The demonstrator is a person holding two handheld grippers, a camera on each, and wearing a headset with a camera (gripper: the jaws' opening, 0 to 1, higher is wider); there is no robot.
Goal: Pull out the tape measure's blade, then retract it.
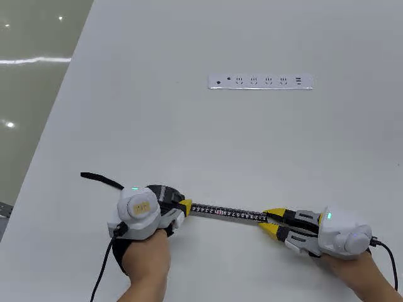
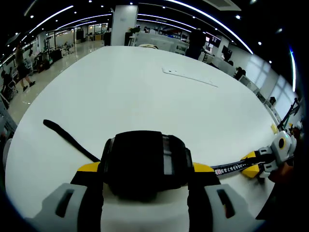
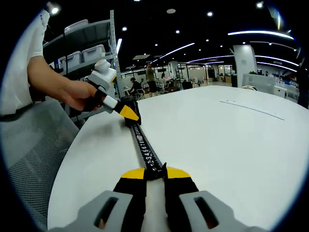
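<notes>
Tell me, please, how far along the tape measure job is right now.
Done: the blade is partly out, stretched over the table from the case. In hand: the left gripper clamps the case, the right gripper pinches the blade's end. Left: any further pull, then retracting the blade.

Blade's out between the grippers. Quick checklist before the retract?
1. Left gripper clamped on the tape measure case: ok.
2. Right gripper pinching the blade at its end: ok.
3. Blade runs straight between the grippers, no kink visible: ok.
4. Strap trails on the table on the side of the case away from the blade: ok.
5. Power strip well clear of the blade's line: ok.
6. Blade lock released on the case: cannot tell.
</notes>
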